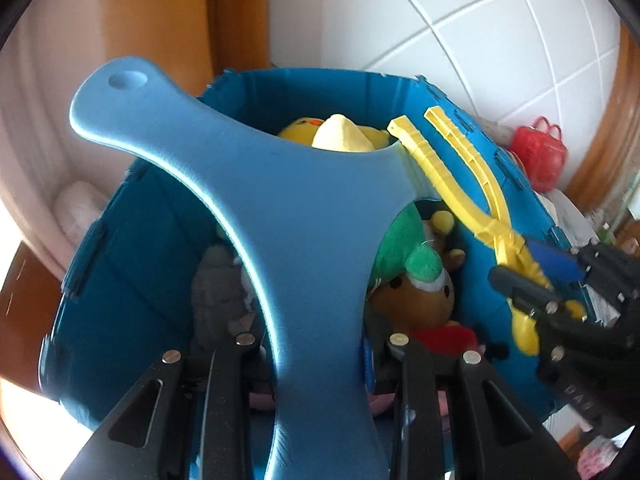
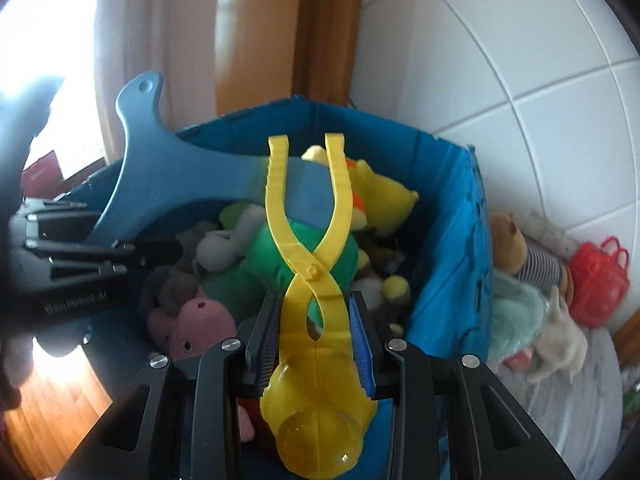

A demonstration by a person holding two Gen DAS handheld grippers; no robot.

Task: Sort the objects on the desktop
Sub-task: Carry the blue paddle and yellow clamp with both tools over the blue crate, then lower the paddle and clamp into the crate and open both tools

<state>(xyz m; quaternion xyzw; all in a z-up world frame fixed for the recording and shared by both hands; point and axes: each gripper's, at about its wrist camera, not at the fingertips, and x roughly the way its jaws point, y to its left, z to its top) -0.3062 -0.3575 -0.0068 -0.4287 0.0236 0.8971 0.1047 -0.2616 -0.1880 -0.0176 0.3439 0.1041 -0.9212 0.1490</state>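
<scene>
Left claw (image 1: pixel 320 344) is clenched on a blue paddle (image 1: pixel 280 208), a flat plastic piece with a hole near its far end, held over the blue bin (image 1: pixel 132 264). Right claw (image 2: pixel 316 340) grasps yellow tongs (image 2: pixel 312 264) by the ball-mould end, handles pointing up above the same bin. On the left claw's black body, seen from the right wrist, pale lettering reads roughly "GenRobot.AI" (image 2: pixel 76 300); on the right claw's body, seen from the left wrist, only "DAS" (image 1: pixel 576 400) is legible.

Inside the bin lie plush toys: a yellow one (image 2: pixel 380 200), a green one (image 2: pixel 328 244), a pink one (image 2: pixel 188 328). Right of the bin, more plush and a red basket (image 2: pixel 596 284) rest on a pale cloth. Behind the bin stand a white tiled wall (image 2: pixel 520 60) and wooden trim (image 2: pixel 328 20); wood flooring (image 2: pixel 52 412) shows left of it.
</scene>
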